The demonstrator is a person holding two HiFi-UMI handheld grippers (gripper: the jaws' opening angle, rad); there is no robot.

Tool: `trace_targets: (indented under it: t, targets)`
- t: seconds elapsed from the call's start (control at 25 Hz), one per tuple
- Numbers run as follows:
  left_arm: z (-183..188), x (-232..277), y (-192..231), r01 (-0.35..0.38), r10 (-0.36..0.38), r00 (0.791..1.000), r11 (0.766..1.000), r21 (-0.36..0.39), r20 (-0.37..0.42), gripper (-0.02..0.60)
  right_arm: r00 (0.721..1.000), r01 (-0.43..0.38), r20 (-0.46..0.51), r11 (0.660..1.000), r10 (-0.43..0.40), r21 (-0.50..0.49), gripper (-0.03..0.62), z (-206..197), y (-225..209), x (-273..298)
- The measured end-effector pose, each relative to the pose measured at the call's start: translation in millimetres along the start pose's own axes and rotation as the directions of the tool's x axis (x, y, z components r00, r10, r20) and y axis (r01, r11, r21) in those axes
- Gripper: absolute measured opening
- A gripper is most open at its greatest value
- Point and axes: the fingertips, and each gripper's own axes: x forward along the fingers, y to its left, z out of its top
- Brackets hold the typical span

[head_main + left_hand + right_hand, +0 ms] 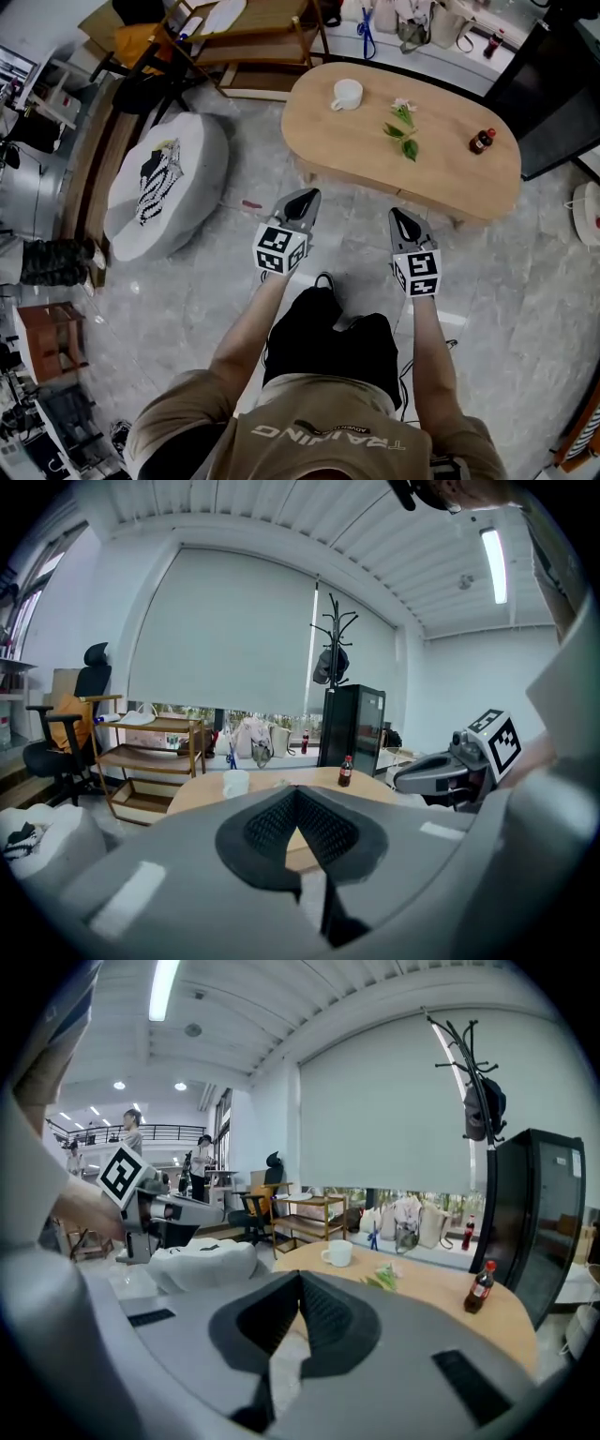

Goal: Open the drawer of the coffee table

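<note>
Closest to the lens is the person's shirt (pixel 319 431), with black shorts (pixel 328 342) just beyond; past them the left hand-held gripper (pixel 307 197) and the right hand-held gripper (pixel 403 217) are held side by side, each with its jaws closed tip to tip on nothing. The table (pixel 441 183), rounded and wooden, stands just ahead across a strip of bare floor (pixel 234 281), touched by neither. Its drawer shows in no view; it is presumably under the top, which hides it from above, and the jaws cover that part in both gripper views.

This looks like the approach; to do it well, come low enough to see the front under the top and find the handle or lip; one gripper must open before it can close on that; then pull straight and level so the drawer does not bind.

On top sit a white cup (pixel 347 94), a green sprig (pixel 403 133) and a small bottle (pixel 482 141); a jerk could tip the bottle. A grey cushion (pixel 164 183) lies to the left, a wooden shelf (pixel 253 37) behind, a black cabinet (pixel 553 84) at the right; none blocks the near side, though the person's own legs may crowd the drawer's travel.
</note>
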Motion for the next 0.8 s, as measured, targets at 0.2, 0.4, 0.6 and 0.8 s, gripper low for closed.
trace_targets:
  t: [0.2, 0.4, 0.6, 0.8]
  targets:
    - [-74.4, 34.5, 14.1, -0.001, 0.001, 1.000, 0.998, 0.063, 0.013, 0.006, 0.999, -0.003, 0.051, 1.000, 0.003, 0.001, 0.005, -58.8, -6.4, 45.1]
    - [-135.1, 69.9, 33.9, -0.011, 0.005, 0.997, 0.997, 0.080, 0.071, 0.006, 0.995, -0.021, 0.095, 0.998, 0.027, -0.060, 0.005, -120.7, -12.9, 83.9]
    - [-200.8, 100.5, 60.6, -0.022, 0.016, 0.995, 0.998, 0.062, 0.095, 0.006, 0.991, -0.021, 0.129, 0.997, 0.031, -0.077, 0.005, -181.9, -5.7, 114.4]
    - [-249.7, 112.1, 69.7, -0.049, 0.038, 0.991, 0.995, 0.082, 0.128, 0.006, 0.986, 0.003, 0.169, 0.999, 0.004, -0.042, 0.005, -228.0, -15.2, 134.2]
